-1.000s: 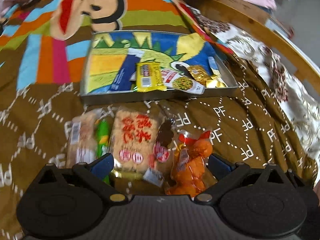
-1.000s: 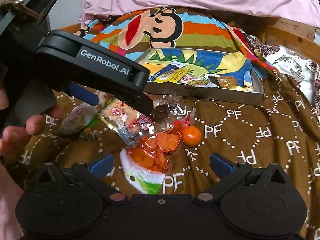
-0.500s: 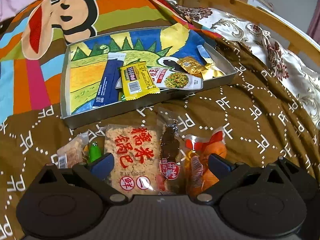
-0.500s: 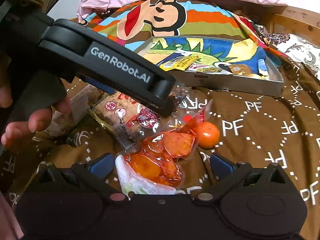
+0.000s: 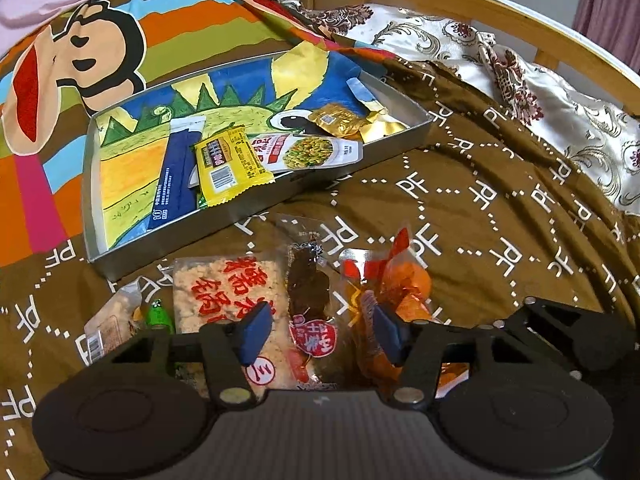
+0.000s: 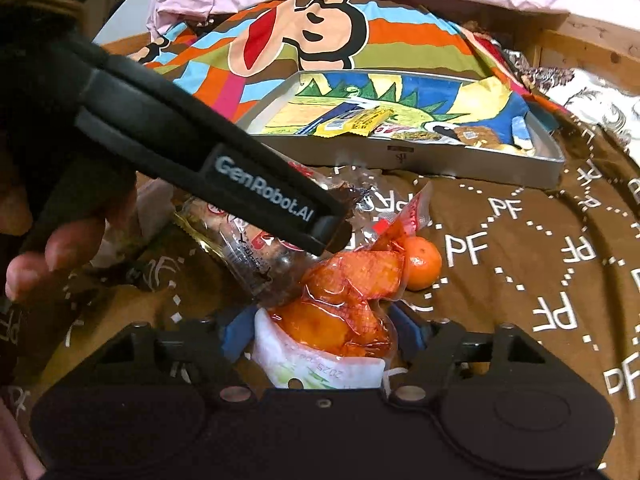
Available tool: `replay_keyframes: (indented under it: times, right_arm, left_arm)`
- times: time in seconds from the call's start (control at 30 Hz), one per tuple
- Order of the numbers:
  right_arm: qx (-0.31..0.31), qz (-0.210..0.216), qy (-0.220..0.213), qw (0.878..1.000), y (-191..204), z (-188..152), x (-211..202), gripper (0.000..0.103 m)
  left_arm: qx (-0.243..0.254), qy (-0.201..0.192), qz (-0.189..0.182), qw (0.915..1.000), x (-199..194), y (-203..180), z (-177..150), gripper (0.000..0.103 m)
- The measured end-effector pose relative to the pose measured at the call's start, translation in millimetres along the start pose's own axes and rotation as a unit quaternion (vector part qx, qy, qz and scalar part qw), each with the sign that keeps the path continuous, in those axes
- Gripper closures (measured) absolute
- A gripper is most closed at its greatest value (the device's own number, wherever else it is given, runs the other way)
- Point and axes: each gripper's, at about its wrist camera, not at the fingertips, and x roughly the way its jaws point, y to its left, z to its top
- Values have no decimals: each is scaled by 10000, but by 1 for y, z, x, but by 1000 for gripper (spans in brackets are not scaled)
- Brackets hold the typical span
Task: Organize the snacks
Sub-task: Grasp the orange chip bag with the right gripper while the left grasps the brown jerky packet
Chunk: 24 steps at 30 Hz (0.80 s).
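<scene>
In the left wrist view, the left gripper point(image 5: 318, 334) is seen half spread, its blue pads on either side of a dark jerky packet point(image 5: 309, 300) without pinching it, with a rice cracker pack point(image 5: 224, 300) to the left, an orange pouch point(image 5: 394, 288) to the right, and a metal tray point(image 5: 256, 204) of snacks farther off on the brown blanket point(image 5: 500, 220). In the right wrist view, the right gripper point(image 6: 320, 334) is seen partly closed around the near end of the orange pouch point(image 6: 340, 304), though a firm pinch cannot be told. A mandarin point(image 6: 422, 266) is seen just right of the pouch, and the far left is blocked by the left gripper's black body.
</scene>
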Motion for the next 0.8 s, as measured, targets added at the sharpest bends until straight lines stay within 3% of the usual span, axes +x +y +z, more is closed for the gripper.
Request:
replay_keyframes:
  times: [0.13,0.33,0.47,0.8]
  right_arm:
    - [-120,-175,-42,9998,1,-1,-3,31]
    - [-725,-873,-24,9935,11,-9,-10,31]
    - [-696,-1060,19,9919,5,-11,-8,29]
    - [-230,-907,21,9956,-13,-6,3,11]
  left_arm:
    - [42,12,126,9999,1,-2,-1,48]
    - [177,21,219,9996,2,-6,-2,48]
    - [149,0,196,9997,3,-4,-2,48]
    - [262,-88,363,9990,15,-12,-1,45]
